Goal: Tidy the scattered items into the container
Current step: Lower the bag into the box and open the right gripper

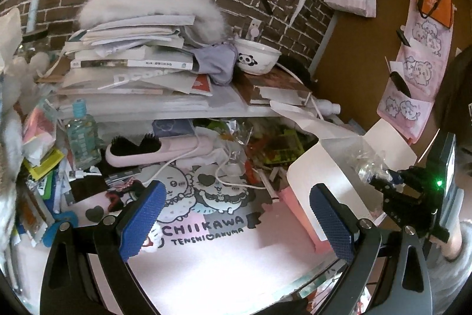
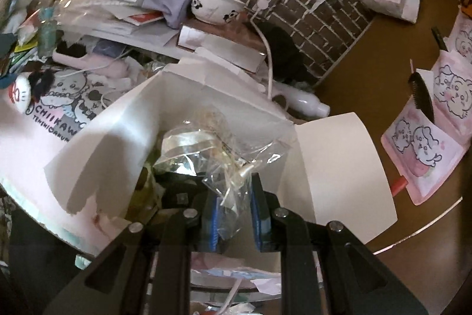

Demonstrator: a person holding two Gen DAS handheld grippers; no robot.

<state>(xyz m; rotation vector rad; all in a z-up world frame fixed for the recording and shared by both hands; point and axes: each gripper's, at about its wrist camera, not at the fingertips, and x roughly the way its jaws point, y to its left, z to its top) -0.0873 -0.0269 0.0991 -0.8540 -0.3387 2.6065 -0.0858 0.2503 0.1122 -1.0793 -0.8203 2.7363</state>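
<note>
right claw (image 2: 236, 214) pinches plastic bag (image 2: 233, 167) above white box (image 2: 339, 155)

Ahead of your left tool (image 1: 236, 214) the pink mat (image 1: 206, 262) lies bare; beyond it clutter (image 1: 165, 149) blocks, the box (image 1: 333, 182) to its right.

My left gripper (image 1: 239, 214) above desk mat (image 1: 206, 262), jaws wide. Box (image 1: 327, 185) right of mat. My right gripper (image 2: 236, 214) over box (image 2: 177, 108), pinching plastic bag (image 2: 227, 167). Hairbrush (image 1: 156, 151) behind mat; shelf (image 1: 224, 105) beyond, bowl (image 1: 258, 56) on it.
</note>
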